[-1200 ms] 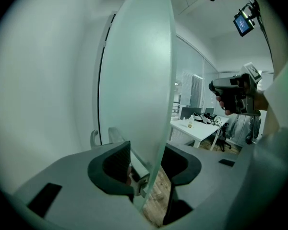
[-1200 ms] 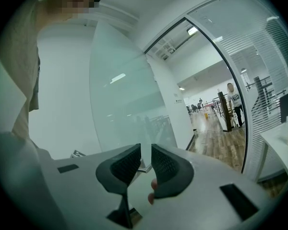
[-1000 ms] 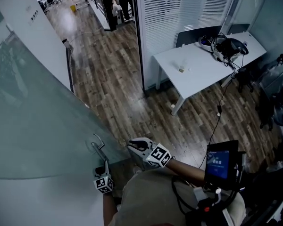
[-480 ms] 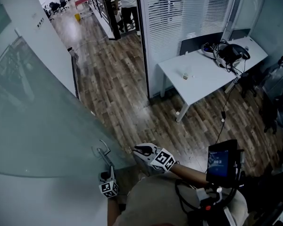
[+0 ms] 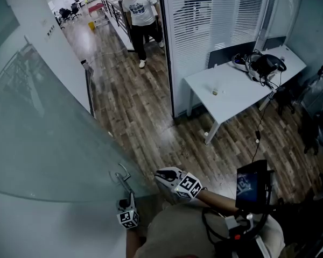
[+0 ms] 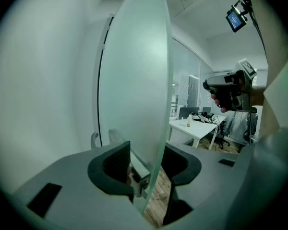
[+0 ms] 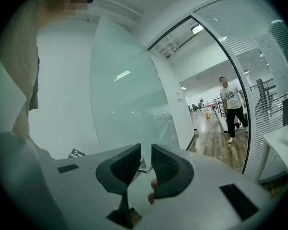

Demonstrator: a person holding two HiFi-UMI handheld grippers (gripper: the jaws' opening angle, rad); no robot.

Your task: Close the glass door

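Indoors, office room, wood-plank floor (image 5: 134, 112). Frosted glass door (image 5: 43, 144) at left of head view, swung open, not yet shut. Free edge nearest the wearer, metal handle (image 5: 123, 175) on that edge. Doorway beyond, corridor behind it.

Left gripper (image 5: 130, 199) at the handle's lower end, marker cube toward the body. From left gripper view: jaws spread wide, astride the door's free edge, one pad on each side of the pane. Handle fitting (image 6: 139, 176) low between them, just beside the pad at that view's left. No squeeze on glass or fitting visible; released, not clenched.

Right gripper (image 5: 160, 173) just right of the door edge, near the handle; contact with the glass not determinable. From right gripper view: jaws nearly together, narrow slit between the pads, nothing in it. Faces the pane, handle fitting visible past the slit. Fingertip (image 7: 152, 190) showing under the jaw at that view's right.

Elsewhere: person (image 5: 140, 9) in white T-shirt and dark trousers in the corridor, well apart from the door. White table (image 5: 242, 87) against the blind-covered partition (image 5: 215, 9). Small bottle (image 5: 215, 92) near its middle, headset and cables (image 5: 257, 58) at its far end. Small lit screen (image 5: 251, 183) near the wearer's right side. Dark office chairs (image 5: 312, 117) along the right edge.
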